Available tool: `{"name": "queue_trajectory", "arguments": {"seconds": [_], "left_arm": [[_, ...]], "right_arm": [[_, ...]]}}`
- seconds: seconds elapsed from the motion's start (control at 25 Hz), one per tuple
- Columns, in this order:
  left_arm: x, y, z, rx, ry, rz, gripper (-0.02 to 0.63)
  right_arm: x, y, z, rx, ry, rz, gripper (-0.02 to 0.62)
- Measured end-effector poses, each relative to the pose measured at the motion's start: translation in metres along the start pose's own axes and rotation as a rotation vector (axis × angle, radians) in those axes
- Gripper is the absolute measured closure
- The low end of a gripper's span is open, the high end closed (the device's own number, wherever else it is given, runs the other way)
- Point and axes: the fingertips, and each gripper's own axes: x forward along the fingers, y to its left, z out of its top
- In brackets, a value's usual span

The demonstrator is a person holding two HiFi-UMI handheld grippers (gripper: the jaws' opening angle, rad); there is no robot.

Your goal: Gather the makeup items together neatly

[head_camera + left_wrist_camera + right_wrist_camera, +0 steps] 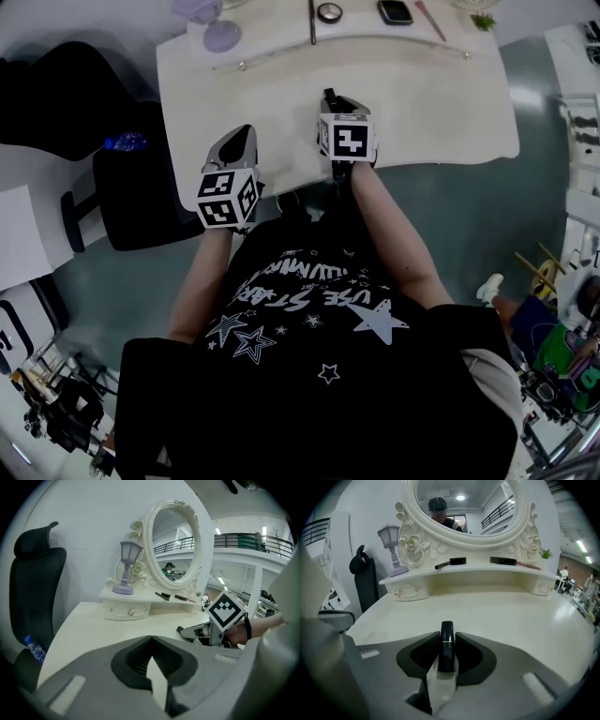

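My right gripper [446,638] is shut on a black lipstick tube [446,646] that stands upright between its pads, low over the front of the white vanity table [497,616]. In the head view this gripper [329,97] reaches over the table's near edge. On the raised shelf under the mirror lie a black brush [450,563], a black compact [503,560] and a pink-handled brush [529,565]; from above, a round compact [329,12] lies there too. My left gripper [151,641] is shut with nothing in it, at the table's front left [246,133].
An oval mirror [172,545] and a lilac lantern lamp [125,569] stand on the shelf, which has a small drawer [126,612]. A small green plant [544,553] sits at the shelf's right end. A black chair [141,197] with a blue-capped bottle [125,142] is left of the table.
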Motion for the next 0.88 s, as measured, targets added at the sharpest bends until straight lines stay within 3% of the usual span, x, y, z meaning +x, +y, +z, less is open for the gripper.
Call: {"name": "queue_trajectory", "arguments": {"seconds": [0.24,0.36,0.44,0.88], "left_arm": [[0.001,0.007,0.003,-0.011,-0.010,0.000,0.604],[0.001,0.009,0.007,-0.014,-0.023,0.001,0.604],[0.000,0.009,0.009,-0.017,-0.032,0.002,0.604],[-0.001,0.014,0.025,-0.038,-0.079,0.008,0.604]], "right_arm": [[0.000,0.004,0.001,-0.025,0.033,-0.007,0.450],[-0.002,0.009,0.002,-0.033,0.034,0.020,0.361],[-0.005,0.009,0.005,-0.036,0.021,0.024,0.340],[-0.028,0.010,0.080,-0.034,-0.170,0.049,0.284]]}}
